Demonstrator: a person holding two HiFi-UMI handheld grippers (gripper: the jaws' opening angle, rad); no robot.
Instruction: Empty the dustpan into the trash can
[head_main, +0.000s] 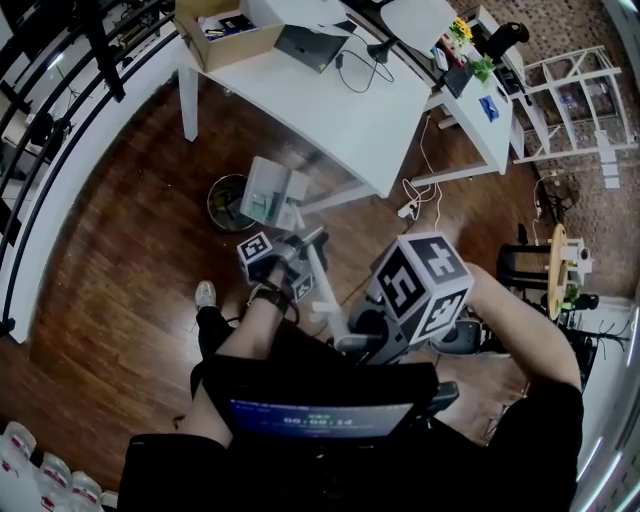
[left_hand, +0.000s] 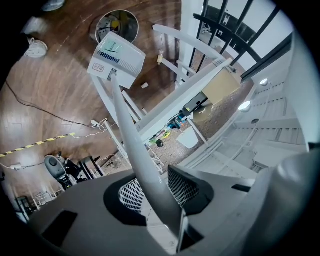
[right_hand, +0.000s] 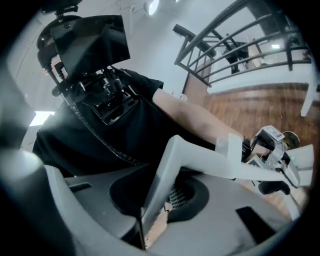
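A white long-handled dustpan (head_main: 268, 190) hangs tilted just right of the round trash can (head_main: 216, 196) on the wooden floor. In the left gripper view the dustpan (left_hand: 117, 57) sits below the trash can (left_hand: 102, 20), which holds some litter. My left gripper (head_main: 285, 262) is shut on the white handle (head_main: 322, 290) partway down, and the shaft (left_hand: 130, 130) runs between its pads. My right gripper (head_main: 365, 335) is shut on the handle's upper bent end (right_hand: 200, 160), close to my body. The left gripper (right_hand: 272, 145) shows further down the shaft.
A white table (head_main: 330, 100) with a cardboard box (head_main: 225, 30) stands just beyond the can. A power strip and cables (head_main: 410, 205) lie on the floor to the right. A black railing (head_main: 40, 130) curves along the left. My shoe (head_main: 205, 293) is near the can.
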